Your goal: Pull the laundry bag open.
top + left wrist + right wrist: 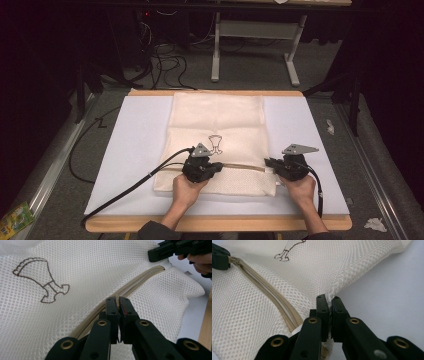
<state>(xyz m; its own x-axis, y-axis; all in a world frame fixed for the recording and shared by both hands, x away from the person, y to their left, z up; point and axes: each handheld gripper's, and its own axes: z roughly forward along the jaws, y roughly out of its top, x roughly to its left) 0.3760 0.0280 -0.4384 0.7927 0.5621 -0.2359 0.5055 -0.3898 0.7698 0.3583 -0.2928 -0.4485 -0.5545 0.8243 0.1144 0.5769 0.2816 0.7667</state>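
Note:
A cream mesh bag (217,120) with a small brown drawing (41,280) lies flat on a white sheet (135,150). A beige zipper (245,166) runs across its near part. My left gripper (117,301) is shut on the zipper's slider, and a beige piece shows between its pads; in the high view this left gripper (220,166) sits at the zipper's left end. The right gripper (329,300) is shut on the bag's side seam beside the zipper's (269,293) right end, pinching the mesh edge. Seen from above, that right gripper (267,162) points left at the bag's right edge.
The sheet covers a wooden table (220,223) whose front edge runs just below the hands. A black cable (125,192) trails off the left gripper across the sheet. Beyond the table, cables (165,65) and a white frame's legs (216,55) stand on the floor. Crumpled paper (375,224) lies at the right.

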